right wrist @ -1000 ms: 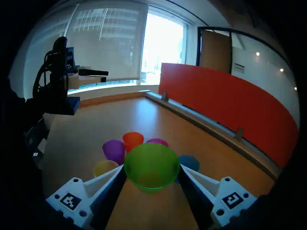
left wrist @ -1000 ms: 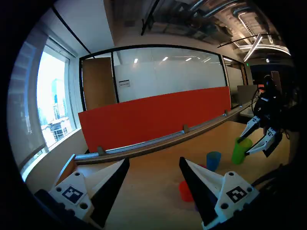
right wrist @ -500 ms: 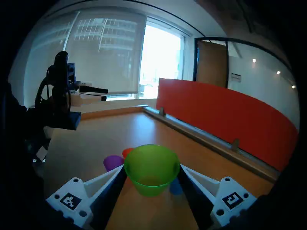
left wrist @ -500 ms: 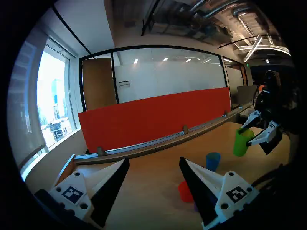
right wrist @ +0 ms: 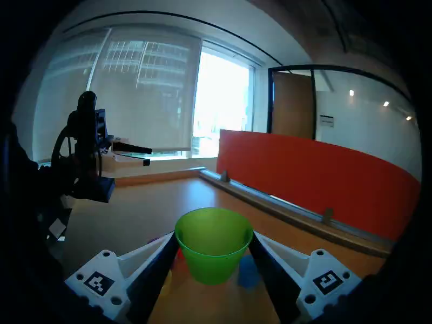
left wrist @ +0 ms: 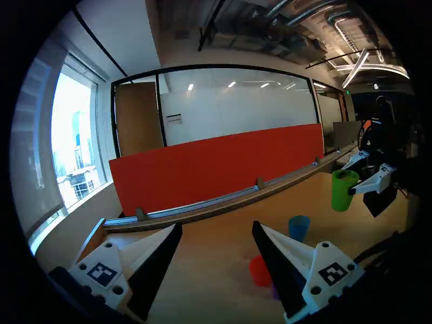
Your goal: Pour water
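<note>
In the left gripper view the left gripper (left wrist: 215,225) has its jaws apart and empty, with a blue cup (left wrist: 298,227) and a red cup (left wrist: 259,270) before the orange partition (left wrist: 216,167); the right gripper view shows the right gripper (right wrist: 214,237) clamping the upright green cup (right wrist: 214,251) before that partition.

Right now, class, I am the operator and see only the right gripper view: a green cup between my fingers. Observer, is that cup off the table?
Observer: Yes. From the left gripper view, the green cup hangs upright, clear of the table, in the right gripper.
Operator: What stands near it?
Observer: A blue cup stands on the table, lower and closer to the left gripper.
Operator: Is that gripper busy?
Observer: No, it is open, with nothing between its fingers.
</note>
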Available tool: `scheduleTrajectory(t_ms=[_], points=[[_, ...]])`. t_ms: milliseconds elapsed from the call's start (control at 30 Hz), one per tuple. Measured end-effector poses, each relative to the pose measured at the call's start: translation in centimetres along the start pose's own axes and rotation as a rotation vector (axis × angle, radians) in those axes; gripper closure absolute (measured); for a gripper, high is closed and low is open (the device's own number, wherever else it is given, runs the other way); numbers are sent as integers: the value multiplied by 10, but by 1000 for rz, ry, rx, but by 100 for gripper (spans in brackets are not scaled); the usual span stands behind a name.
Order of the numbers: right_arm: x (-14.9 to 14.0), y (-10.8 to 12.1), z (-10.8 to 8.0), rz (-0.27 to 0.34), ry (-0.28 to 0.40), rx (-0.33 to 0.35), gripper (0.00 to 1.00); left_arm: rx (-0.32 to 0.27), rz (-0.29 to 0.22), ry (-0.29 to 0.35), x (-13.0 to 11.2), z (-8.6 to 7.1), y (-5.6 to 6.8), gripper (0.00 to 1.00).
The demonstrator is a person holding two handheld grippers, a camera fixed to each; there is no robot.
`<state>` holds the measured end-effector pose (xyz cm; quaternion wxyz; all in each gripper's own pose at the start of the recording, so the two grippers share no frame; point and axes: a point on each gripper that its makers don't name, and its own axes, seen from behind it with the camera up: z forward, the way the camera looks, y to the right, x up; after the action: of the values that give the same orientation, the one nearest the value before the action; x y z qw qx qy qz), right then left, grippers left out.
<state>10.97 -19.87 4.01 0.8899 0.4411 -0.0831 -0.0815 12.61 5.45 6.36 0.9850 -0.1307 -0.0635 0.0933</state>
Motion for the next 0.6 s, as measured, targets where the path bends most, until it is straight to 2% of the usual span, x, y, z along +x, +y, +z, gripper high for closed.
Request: scheduleTrajectory(t_ms=[267, 600], points=[[16, -4, 2, 6, 58, 1, 7, -10, -8, -3, -1, 1, 3, 4], [27, -14, 2, 11, 93, 23, 9, -21, -10, -8, -3, 5, 6, 4]])
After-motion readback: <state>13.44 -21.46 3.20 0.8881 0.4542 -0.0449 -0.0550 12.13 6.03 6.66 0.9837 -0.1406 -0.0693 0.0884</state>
